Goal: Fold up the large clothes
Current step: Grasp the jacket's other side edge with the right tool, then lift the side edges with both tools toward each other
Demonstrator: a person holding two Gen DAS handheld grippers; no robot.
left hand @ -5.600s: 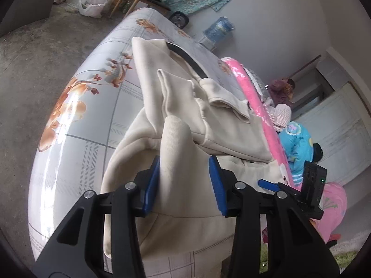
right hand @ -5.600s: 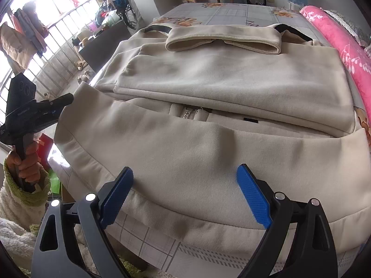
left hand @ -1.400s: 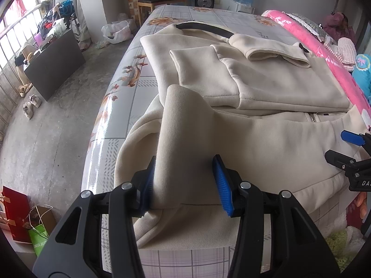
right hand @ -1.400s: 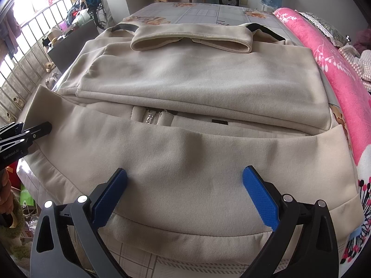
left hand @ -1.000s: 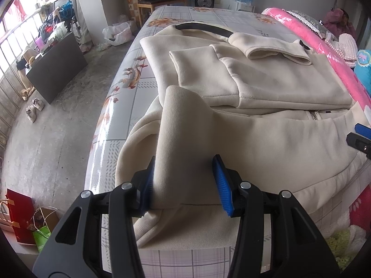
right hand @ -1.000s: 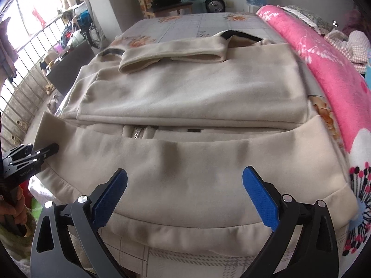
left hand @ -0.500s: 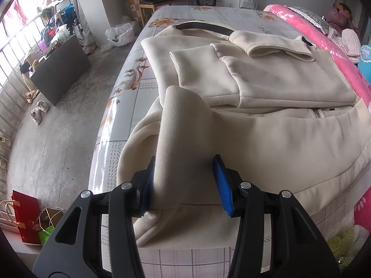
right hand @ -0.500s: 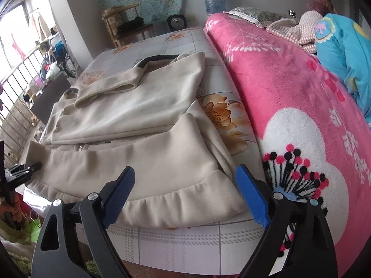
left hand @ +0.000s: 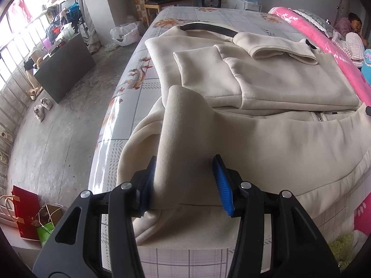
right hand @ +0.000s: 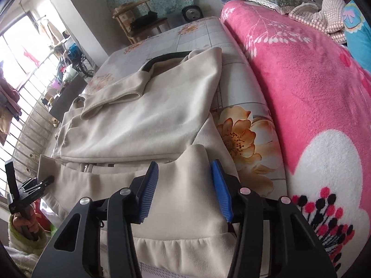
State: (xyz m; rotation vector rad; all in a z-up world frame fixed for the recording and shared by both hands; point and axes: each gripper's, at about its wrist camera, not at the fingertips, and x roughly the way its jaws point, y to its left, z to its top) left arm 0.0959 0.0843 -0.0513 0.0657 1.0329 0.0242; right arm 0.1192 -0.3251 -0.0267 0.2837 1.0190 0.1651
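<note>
A large cream jacket (left hand: 278, 139) lies on the bed with its sleeves folded across the body and its hem toward me. My left gripper (left hand: 185, 162) is shut on a raised fold of the hem at the jacket's left corner. In the right wrist view the jacket (right hand: 143, 120) stretches to the left. My right gripper (right hand: 184, 169) is at the hem's right corner. Its jaws are closing, and a ridge of cream fabric stands pinched between the blue pads (right hand: 220, 190). The left gripper (right hand: 34, 185) shows at the far left, held by a hand (right hand: 23, 224).
The floral bed sheet (left hand: 143, 85) ends at the left in bare concrete floor (left hand: 58, 139) with a dark box (left hand: 62, 69) and paper bags (left hand: 27, 215). A thick pink blanket (right hand: 313, 92) borders the jacket on the right. A person (left hand: 354, 23) rests at the far right.
My right gripper has slid right along the hem to the jacket's right corner, and its wide jaws have narrowed onto a fold of fabric. The left gripper kept its grip and place.
</note>
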